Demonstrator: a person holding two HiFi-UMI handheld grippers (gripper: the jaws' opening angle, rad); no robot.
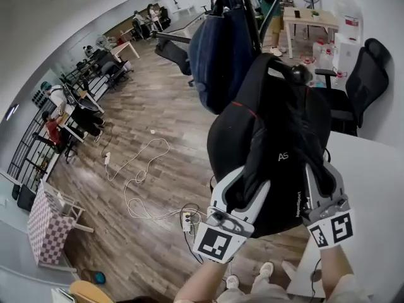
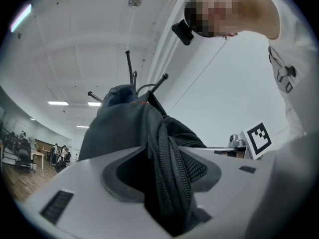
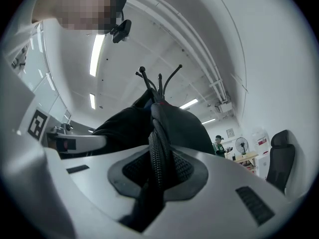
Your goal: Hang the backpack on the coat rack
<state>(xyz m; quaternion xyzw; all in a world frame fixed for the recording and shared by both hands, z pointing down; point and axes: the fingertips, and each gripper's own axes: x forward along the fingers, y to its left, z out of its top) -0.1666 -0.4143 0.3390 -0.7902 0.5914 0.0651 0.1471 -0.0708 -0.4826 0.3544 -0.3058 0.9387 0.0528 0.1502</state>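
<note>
The black backpack point(image 1: 278, 144) hangs in front of me, its top up at the hooks point(image 2: 130, 66) of the black coat rack point(image 1: 249, 11). A dark blue bag point(image 1: 218, 55) hangs on the same rack behind it. My left gripper point(image 1: 247, 185) is at the backpack's lower left. Its jaws stand open, and a mesh shoulder strap point(image 2: 169, 163) lies loose between them against the right jaw. At the lower right, my right gripper point(image 1: 324, 175) is shut on the other strap point(image 3: 158, 153), which is pinched between its pads. In the right gripper view the hooks point(image 3: 159, 83) rise just above the backpack.
A black office chair point(image 1: 366, 81) stands to the right of the rack, beside a white table point(image 1: 372, 188). A power strip point(image 1: 189, 219) with white cables lies on the wooden floor below. A wooden table point(image 1: 309, 17) stands at the back; people sit at desks far left.
</note>
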